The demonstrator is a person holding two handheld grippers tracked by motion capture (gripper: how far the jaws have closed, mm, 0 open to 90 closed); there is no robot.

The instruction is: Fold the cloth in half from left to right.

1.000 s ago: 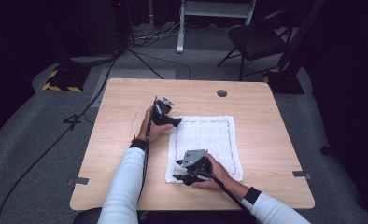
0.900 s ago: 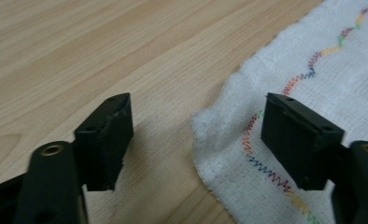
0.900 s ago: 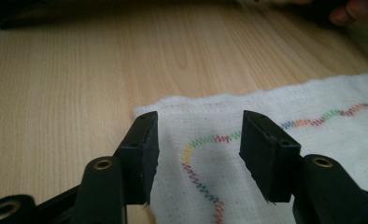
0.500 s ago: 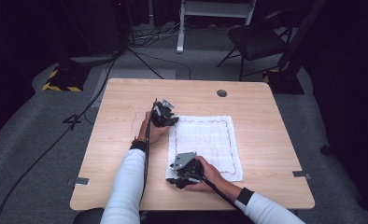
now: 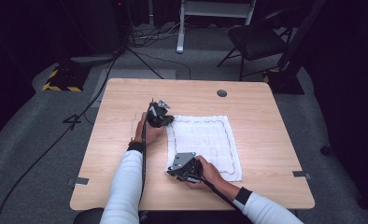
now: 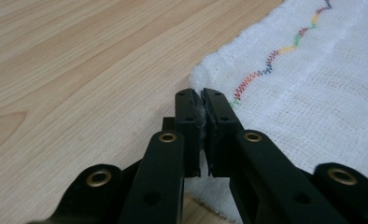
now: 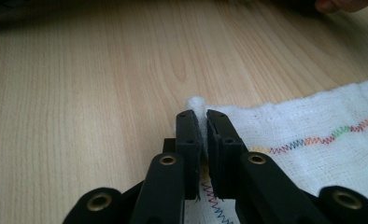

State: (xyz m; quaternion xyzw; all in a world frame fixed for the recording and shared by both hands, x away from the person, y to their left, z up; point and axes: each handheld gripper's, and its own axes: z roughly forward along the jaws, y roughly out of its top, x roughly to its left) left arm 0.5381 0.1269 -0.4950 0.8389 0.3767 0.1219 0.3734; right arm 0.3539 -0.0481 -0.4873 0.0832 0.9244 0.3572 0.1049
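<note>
On the pale, straight-grained wooden table point(image 5: 266, 140), the left gripper point(image 5: 159, 115) sits at the far left corner of the white, loosely woven gauze cloth with a rainbow zigzag-stitched border point(image 5: 205, 140), its black jaws clamped on a pinch of that soft corner fabric point(image 6: 201, 100). The cloth lies flat and roughly square in the middle of the table. At its near left corner, the right gripper point(image 5: 186, 168) has its flat matte jaws pressed together on the fluffy edge point(image 7: 197, 109), the stitching running just beside them.
</note>
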